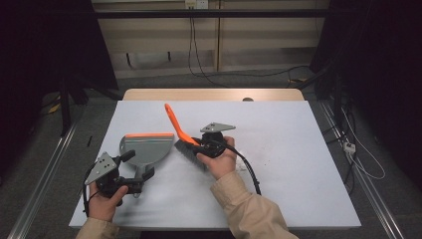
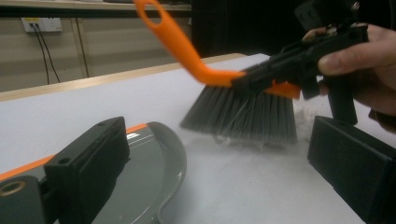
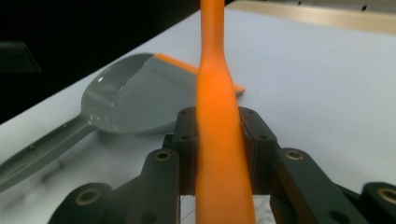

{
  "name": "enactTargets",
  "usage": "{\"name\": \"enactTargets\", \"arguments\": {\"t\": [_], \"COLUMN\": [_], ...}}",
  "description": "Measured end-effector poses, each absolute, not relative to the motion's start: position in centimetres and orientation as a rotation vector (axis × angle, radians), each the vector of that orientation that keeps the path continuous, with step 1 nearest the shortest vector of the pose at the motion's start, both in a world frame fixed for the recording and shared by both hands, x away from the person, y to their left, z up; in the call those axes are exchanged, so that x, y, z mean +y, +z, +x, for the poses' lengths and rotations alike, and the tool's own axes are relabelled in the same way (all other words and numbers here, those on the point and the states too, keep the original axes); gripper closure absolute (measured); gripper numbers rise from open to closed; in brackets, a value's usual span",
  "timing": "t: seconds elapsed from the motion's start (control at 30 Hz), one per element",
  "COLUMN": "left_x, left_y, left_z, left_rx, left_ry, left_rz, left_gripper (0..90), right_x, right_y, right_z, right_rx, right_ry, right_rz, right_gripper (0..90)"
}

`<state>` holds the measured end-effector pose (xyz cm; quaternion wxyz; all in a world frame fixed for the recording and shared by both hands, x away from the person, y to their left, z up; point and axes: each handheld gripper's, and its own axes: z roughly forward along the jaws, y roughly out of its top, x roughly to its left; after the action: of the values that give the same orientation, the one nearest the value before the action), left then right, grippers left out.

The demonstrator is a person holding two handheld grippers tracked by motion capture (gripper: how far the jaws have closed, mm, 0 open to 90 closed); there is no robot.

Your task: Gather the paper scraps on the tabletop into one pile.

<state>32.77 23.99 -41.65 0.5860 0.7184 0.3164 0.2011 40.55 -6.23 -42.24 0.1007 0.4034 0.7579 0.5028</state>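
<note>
We are in the sweeping step: our right gripper (image 1: 205,147) is clenched on the orange plastic handle of the hand brush (image 3: 218,154), whose grey bristles (image 2: 243,116) rest on the pale grey table (image 1: 298,149) just beside the open mouth of the grey plastic dustpan with the orange lip (image 1: 145,148). Our left gripper (image 1: 142,179) sits at the dustpan's handle end, though we cannot tell whether its jaws pinch that handle or merely straddle it. Next, we judge, the brush must be drawn towards the dustpan's orange lip with the bristles kept on the table, while the pan stays flat and steady.
</note>
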Motion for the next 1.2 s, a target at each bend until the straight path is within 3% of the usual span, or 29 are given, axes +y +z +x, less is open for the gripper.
{"name": "enactTargets", "arguments": {"t": [1.2], "left_x": [23.5], "left_y": [-41.7], "left_z": [32.9], "left_rx": [0.732], "left_ry": [0.483], "left_rz": [1.701], "left_gripper": [5.0], "right_x": [-12.9], "right_y": [-41.7], "right_z": [38.3], "right_rx": [2.199], "right_ry": [1.371], "right_rz": [1.300], "right_gripper": [71.6]}}
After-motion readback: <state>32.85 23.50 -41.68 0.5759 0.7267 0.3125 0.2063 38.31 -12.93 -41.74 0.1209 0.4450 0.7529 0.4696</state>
